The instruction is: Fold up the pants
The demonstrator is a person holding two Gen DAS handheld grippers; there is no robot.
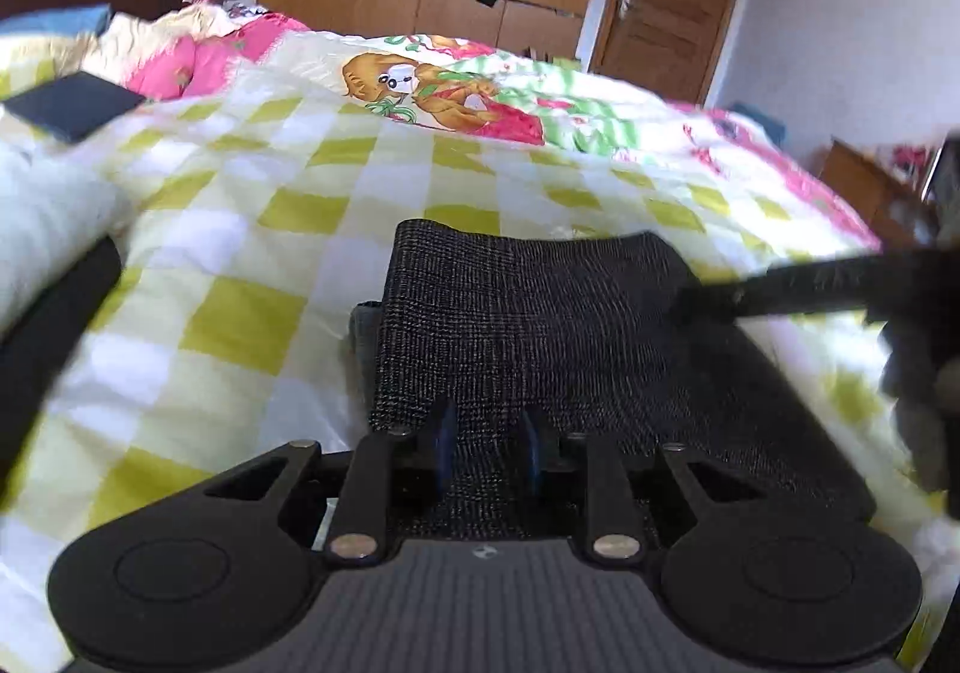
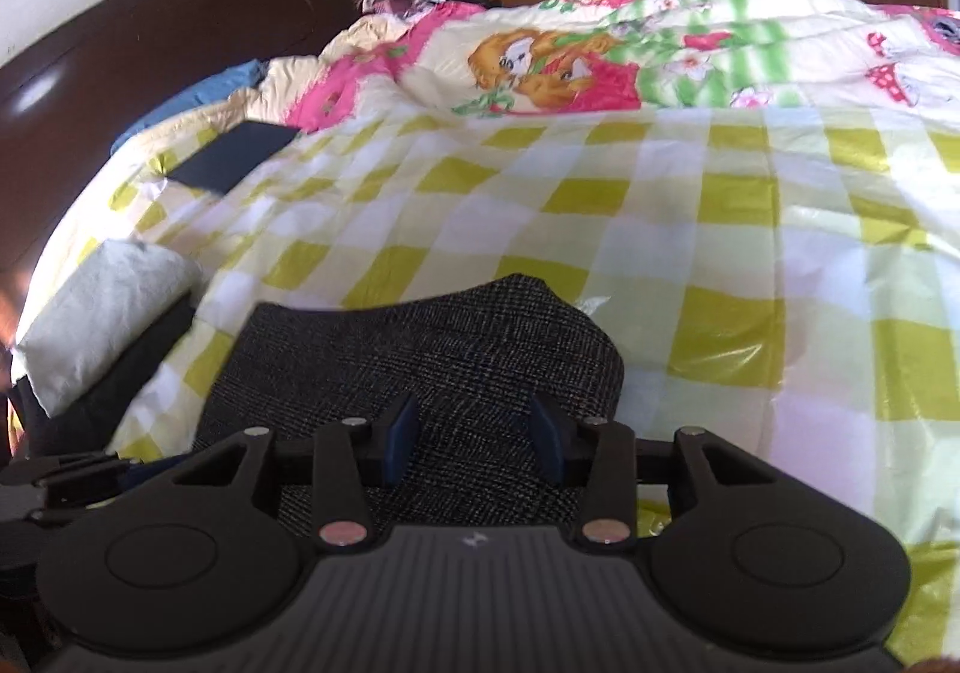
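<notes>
Dark grey woven pants (image 1: 540, 325), already folded into a compact stack, are seen at six o'clock on the yellow-checked quilt (image 1: 252, 229), both the left gripper (image 1: 487, 448) and right gripper (image 2: 477, 436) parted, gripping nothing; little appears left.

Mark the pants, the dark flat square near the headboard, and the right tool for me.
pants (image 1: 540, 325): left wrist view, middle of the folded grey fabric.
dark flat square (image 2: 231, 156): right wrist view, centre of its top face.
right tool (image 2: 477, 442): right wrist view, midway between its fingertips.
</notes>
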